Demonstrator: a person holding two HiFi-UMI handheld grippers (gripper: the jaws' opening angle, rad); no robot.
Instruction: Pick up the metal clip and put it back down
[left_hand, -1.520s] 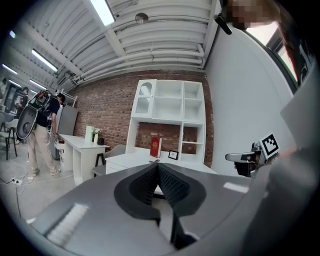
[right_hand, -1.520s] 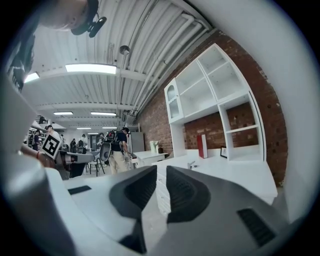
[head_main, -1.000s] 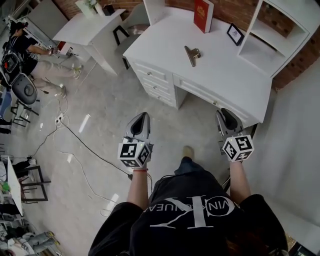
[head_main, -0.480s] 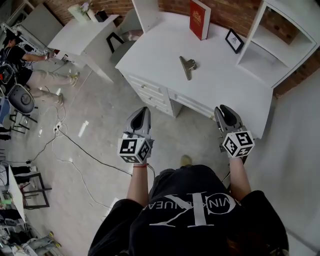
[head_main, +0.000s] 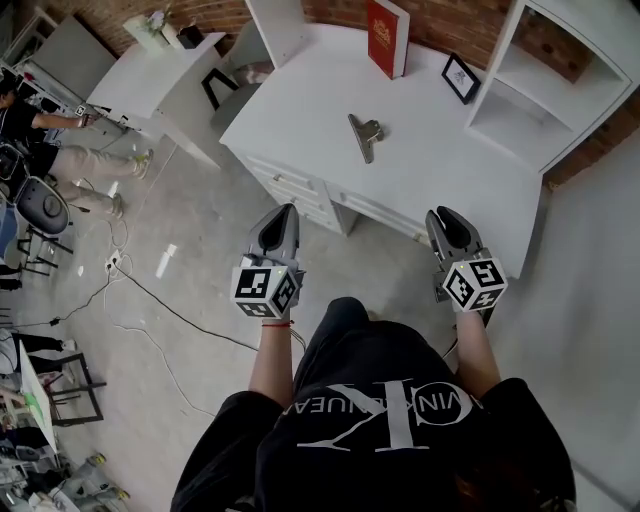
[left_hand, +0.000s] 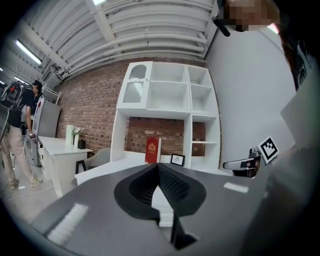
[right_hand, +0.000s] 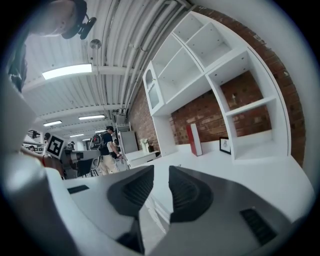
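The metal clip (head_main: 364, 133) lies flat on the white desk (head_main: 300, 110), near the middle of its top. Both grippers hang over the floor, short of the desk's front edge and well away from the clip. My left gripper (head_main: 282, 212) points at the desk's drawers; its jaws meet at the tips (left_hand: 158, 167) with nothing between them. My right gripper (head_main: 438, 215) is near the desk's right front corner. A narrow gap shows between its jaws (right_hand: 159, 172), and they hold nothing. Neither gripper view shows the clip.
A red book (head_main: 385, 37) and a small picture frame (head_main: 459, 77) stand at the desk's back. A white shelf unit (head_main: 545, 70) sits on its right end. A second white table (head_main: 160, 75), a seated person (head_main: 40, 130) and floor cables (head_main: 150, 300) are to the left.
The desk and clip have drifted down and left in the head view as the person steps closer. Both grippers keep their places and jaw states.
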